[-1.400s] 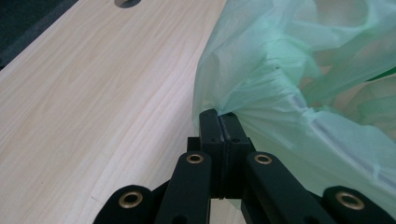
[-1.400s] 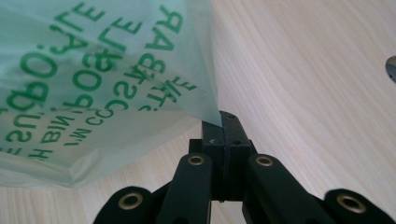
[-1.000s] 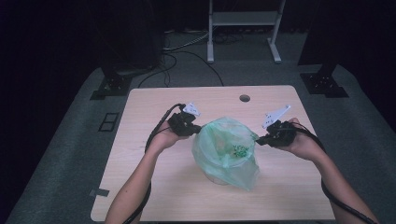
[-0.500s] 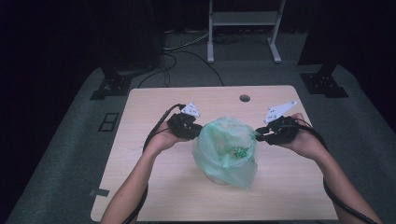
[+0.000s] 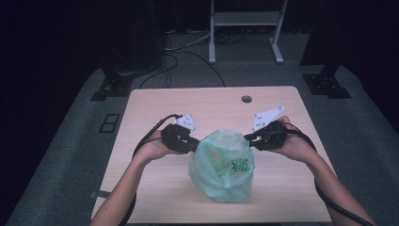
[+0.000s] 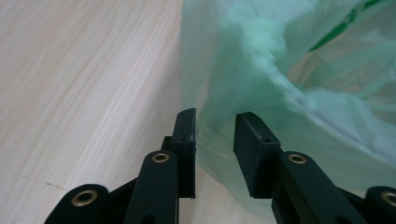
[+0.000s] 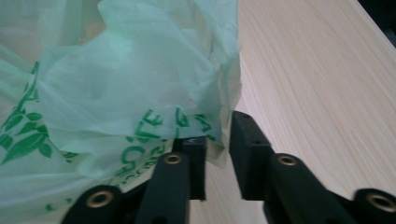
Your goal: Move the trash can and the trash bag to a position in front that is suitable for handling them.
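A thin green plastic bag [image 5: 221, 165] with a leaf print stands in the middle of the wooden table [image 5: 155, 103]. My left gripper [image 5: 192, 143] is at the bag's left rim and my right gripper [image 5: 249, 139] at its right rim. In the left gripper view, my left gripper [image 6: 215, 135] has just been opening. Its jaws stand apart with loose bag [image 6: 289, 70] film in the gap, not pinched. In the right gripper view, my right gripper [image 7: 217, 135] opened and has just been closing a little. A gap remains, with the bag [image 7: 116, 79] edge hanging at it.
A round cable hole [image 5: 246, 99] lies in the table near its far edge. Black cables trail from both grippers along the forearms. Stand feet [image 5: 113, 87] and a white frame [image 5: 244, 19] are on the dark floor beyond the table.
Both hands have shifted a little toward the near side of the table. The bag's top has slackened and the bag sits slightly nearer too.
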The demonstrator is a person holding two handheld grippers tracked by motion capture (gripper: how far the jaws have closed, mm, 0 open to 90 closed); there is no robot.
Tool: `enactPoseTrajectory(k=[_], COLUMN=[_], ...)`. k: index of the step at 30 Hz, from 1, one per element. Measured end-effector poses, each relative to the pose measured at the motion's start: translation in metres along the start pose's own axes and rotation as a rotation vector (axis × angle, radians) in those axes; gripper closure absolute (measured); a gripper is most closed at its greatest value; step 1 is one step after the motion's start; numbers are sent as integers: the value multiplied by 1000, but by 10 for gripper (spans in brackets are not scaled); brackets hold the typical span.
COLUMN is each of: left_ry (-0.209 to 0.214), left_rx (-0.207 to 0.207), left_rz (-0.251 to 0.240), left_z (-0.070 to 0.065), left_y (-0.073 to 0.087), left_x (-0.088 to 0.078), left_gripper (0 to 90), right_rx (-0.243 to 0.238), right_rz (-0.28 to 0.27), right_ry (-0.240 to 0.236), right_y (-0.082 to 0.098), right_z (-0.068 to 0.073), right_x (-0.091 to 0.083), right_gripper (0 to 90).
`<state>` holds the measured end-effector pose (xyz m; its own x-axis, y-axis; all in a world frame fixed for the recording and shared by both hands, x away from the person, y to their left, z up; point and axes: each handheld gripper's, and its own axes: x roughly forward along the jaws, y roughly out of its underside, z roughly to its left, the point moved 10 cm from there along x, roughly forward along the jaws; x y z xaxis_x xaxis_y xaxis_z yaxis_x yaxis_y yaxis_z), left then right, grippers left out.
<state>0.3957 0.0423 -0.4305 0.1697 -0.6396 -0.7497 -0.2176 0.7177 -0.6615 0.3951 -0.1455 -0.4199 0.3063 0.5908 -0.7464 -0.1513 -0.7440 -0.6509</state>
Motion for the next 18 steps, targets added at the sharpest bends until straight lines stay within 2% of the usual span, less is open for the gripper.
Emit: enactPoseTrajectory(k=[2, 3, 6, 7, 8, 12, 18], left_ry=[-7, -6, -30, -39, -44, -54, -61], left_rx=[23, 18, 5, 3, -19, -42, -68], left_rz=[0, -10, -23, -26, -40, -24, -2], left_z=[0, -1, 2, 4, 6, 12, 15], left_y=[-1, -2, -3, -3, -4, 1, 7], left_x=[-1, 0, 3, 3, 5, 12, 19], left_gripper=[736, 795, 892, 897, 898, 898, 898], right_rx=[-6, -8, 0, 9, 16, 52, 78], right_rz=[5, 8, 29, 40, 45, 68, 90], right_ry=[-7, -2, 6, 10, 12, 17, -1], right_y=[-3, -5, -2, 1, 3, 17, 34], right_z=[3, 3, 1, -1, -3, -9, -7], right_x=[2, 4, 8, 10, 11, 17, 23], right_gripper=[900, 900, 900, 900, 900, 900, 900])
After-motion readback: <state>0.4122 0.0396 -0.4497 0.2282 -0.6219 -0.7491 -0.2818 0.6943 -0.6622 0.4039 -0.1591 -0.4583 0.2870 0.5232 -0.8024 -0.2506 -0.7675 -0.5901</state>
